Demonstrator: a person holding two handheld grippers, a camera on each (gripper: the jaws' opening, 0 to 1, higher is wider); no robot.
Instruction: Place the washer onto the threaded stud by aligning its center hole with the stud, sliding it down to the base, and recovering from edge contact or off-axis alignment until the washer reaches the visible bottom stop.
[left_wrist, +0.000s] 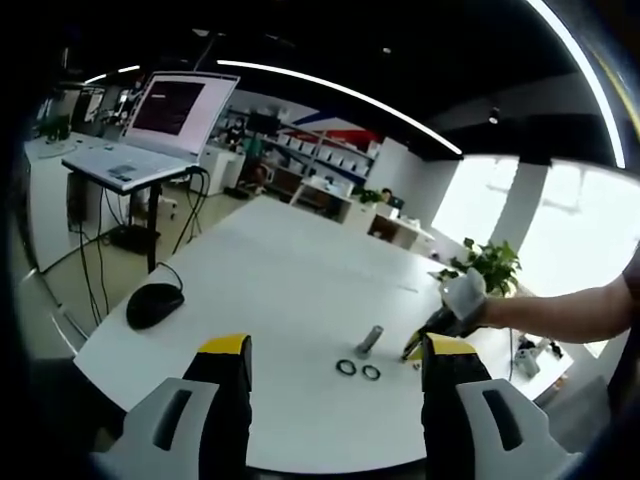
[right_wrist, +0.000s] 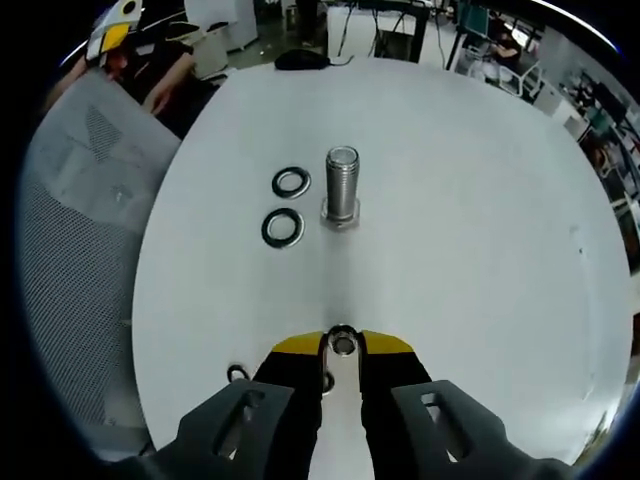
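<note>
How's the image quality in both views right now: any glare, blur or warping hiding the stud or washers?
Right gripper view: even light, upright silver threaded stud and two dark ring washers sharp, table edge bowed by the fisheye. Left gripper view: bright windows wash out the right side; stud small and soft.

Our left hand-held gripper (left_wrist: 335, 355) hangs with jaws spread above the white table (left_wrist: 280, 280). Beyond it we see the stud (left_wrist: 369, 340) upright, two washers (left_wrist: 358, 369) beside it, and the right hand-held gripper (left_wrist: 412, 353) near them.
</note>
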